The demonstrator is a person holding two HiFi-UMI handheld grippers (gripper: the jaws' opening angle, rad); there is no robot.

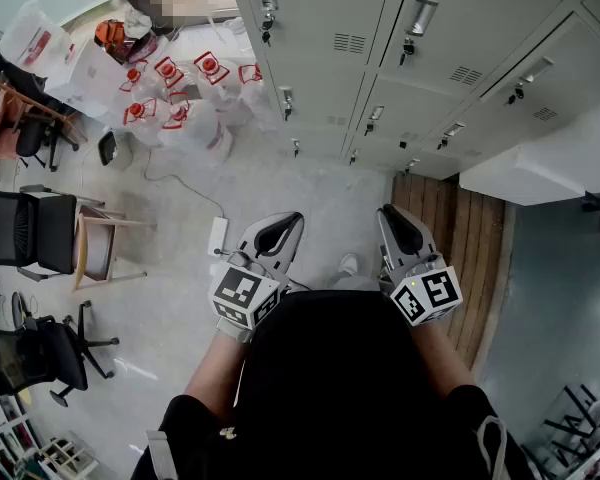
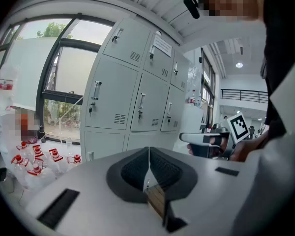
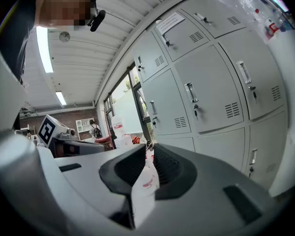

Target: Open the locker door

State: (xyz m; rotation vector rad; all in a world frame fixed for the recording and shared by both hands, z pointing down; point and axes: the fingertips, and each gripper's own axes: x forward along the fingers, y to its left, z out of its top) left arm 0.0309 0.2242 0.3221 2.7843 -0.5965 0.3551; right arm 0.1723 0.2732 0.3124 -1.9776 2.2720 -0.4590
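L gripper (image 1: pixel 288 223) sits lower centre of head view, close to the person's body and pointing up-frame twd the lockers (image 1: pixel 420 58). In its own view the jaws meet at the tips, closed w/ nothing between them. R gripper (image 1: pixel 390 216) is just beside it, centre-right, also aimed up-frame. Its jaws are all but together, only a thin slit left, nothing gripped; a jug in the bkgd shows thru the slit.

Lockers: grey metal bank running across top and upper right of head view, several rows. Each door has a vertical handle, a lock and a small vent. All doors that show look closed. Neither gripper touches a door or handle; both are well apart from the bank. In the L gripper view the bank fills centre frame, a window to its left. In the R gripper view it fills the right half, w/ a paper label on one top door.

Water jugs (image 1: pixel 175 103) w/ red caps are clustered on the floor, upper left of head view, just beside the left end of the lockers. Black chairs (image 1: pixel 25 233) at left edge, wooden chair (image 1: pixel 100 248) next to them. A white power strip (image 1: pixel 217 236) lies on the floor near the L gripper, cord trailing up-frame. Wood-plank platform (image 1: pixel 465 238) at right centre, below the lockers. White block (image 1: pixel 550 173) at right edge, partly covering the bottom row.
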